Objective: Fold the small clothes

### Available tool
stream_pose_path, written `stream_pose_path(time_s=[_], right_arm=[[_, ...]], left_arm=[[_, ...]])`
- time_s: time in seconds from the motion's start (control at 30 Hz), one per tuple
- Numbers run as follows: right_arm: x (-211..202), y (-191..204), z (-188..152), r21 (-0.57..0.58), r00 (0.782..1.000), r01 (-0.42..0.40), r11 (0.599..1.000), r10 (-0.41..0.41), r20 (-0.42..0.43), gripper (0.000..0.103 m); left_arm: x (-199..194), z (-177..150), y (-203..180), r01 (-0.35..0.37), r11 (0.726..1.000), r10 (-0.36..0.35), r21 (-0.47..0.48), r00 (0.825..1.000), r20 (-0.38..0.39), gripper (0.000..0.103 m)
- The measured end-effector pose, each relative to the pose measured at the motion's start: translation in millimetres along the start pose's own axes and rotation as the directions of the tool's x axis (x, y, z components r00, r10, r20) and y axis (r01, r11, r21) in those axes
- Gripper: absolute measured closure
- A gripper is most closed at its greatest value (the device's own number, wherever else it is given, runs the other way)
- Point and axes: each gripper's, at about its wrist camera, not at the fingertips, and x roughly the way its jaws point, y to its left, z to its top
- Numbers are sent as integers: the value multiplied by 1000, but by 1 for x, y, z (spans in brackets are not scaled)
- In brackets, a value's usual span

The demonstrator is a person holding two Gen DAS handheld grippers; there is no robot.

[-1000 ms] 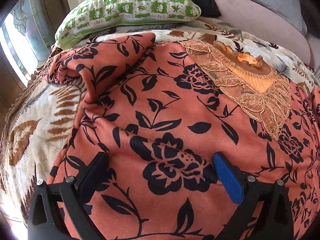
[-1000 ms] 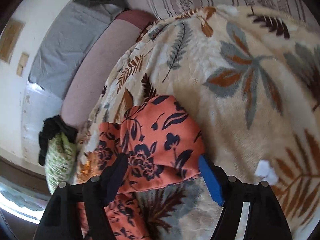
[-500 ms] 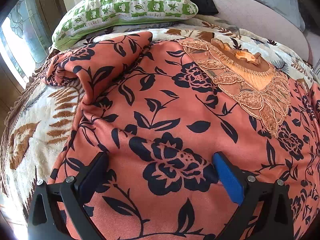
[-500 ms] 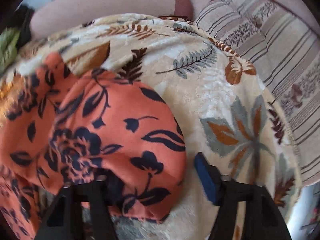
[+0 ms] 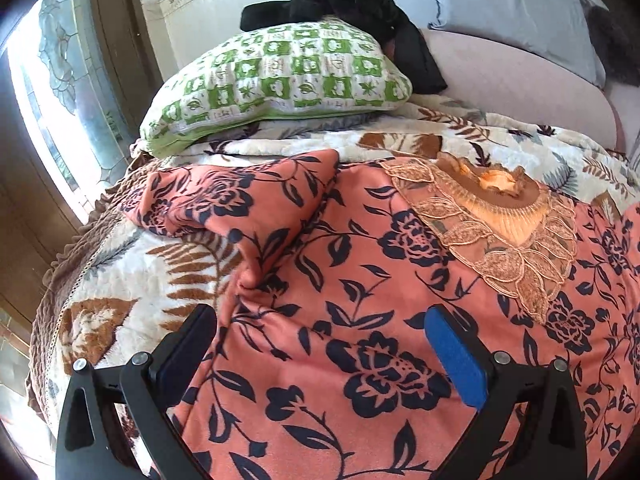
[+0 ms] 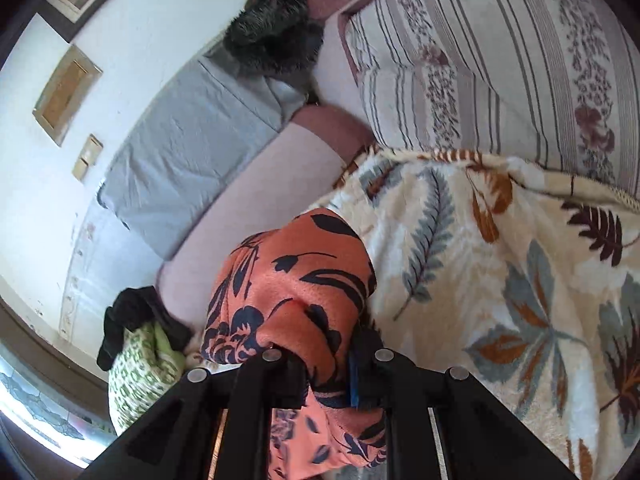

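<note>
Nearest me on the right side, my right gripper (image 6: 326,364) has just been closing, and the frame shows its jaws now pinched on a bunched fold of the orange floral garment (image 6: 296,280), which stands up from between them. My worry starts here: the bite looks thick and lumpy, several layers gathered at once, so if I pull across the bed the fold could slip out or drag the whole garment askew instead of turning one edge over neatly. The fleecy leaf-print blanket (image 6: 500,280) under it may also cling and rumple the cloth.

On the left side, my left gripper (image 5: 320,344) stands wide open just above the garment's (image 5: 360,280) body, with nothing between its jaws; whether its fingertips brush the fabric I cannot tell. With no hold there, nothing pins the cloth against the right side's pull.

Further out, a sleeve is folded over at the left, and the embroidered neckline (image 5: 500,216) sits to the right, both lying flat on the blanket.

Farthest, the green checked pillow (image 5: 280,76) and a dark cloth (image 5: 348,4) lie clear of the work.
</note>
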Motion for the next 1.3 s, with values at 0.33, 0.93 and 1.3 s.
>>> stream_pose_path(time_s=[0.33,0.93,1.3], right_arm=[[5,204,-39,-189,968,-252,949,250,-37,89],[182,255,-351,-215,668,-357,909,88,-739,29],[157,108,-243,-275,848,3,961,-148,-509,53]], left_arm=[[12,3,65,-104,980,91,-171,993,-81,0],[15,3,150,-202,925,176,-323,978,-108,0],[13,16,83,-58,979,61,-195,998,12,0]])
